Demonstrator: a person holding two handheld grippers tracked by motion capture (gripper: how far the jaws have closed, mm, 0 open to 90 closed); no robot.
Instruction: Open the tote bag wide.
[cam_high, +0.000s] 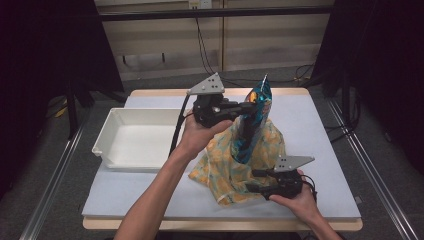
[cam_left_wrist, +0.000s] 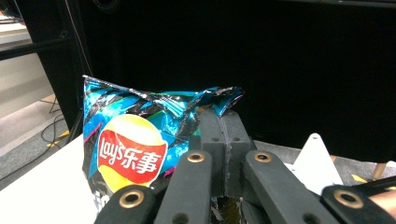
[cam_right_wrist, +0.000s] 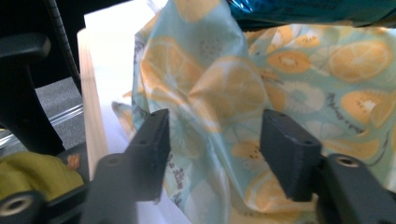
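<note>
A: How many things are on the worktop (cam_high: 310, 130)?

B: Three that I can count: one chip bag (cam_high: 259, 107), one fruit-print cloth (cam_high: 225, 167), one white tray (cam_high: 137, 137). Add two tools, one in each hand.

A: Where is the bag?

B: Near the middle of the worktop, lifted upright above the cloth. The left tool (cam_high: 248, 105) pinches its crumpled top edge. In the left gripper view the two pads are pressed together on the foil, with the bag (cam_left_wrist: 126, 149) hanging at about nine o'clock from them and its red-and-yellow logo facing the camera.

A: And the cloth?

B: It is draped around the lower part of the bag and spreads out on the worktop toward six and seven o'clock. It is pale blue-green with orange and kiwi slices printed on it.

A: What is the right tool doing?

B: The right tool (cam_high: 256, 180) sits low at about five o'clock from the bag, lying level and pointing at the cloth's near edge. In the right gripper view its jaws stand spread, with a fold of cloth (cam_right_wrist: 219, 88) between them, and neither pad presses on the fabric.

A: The tray?

B: One, at nine o'clock from the bag, at the left side of the worktop, well apart from both tools. I see nothing in it.
</note>
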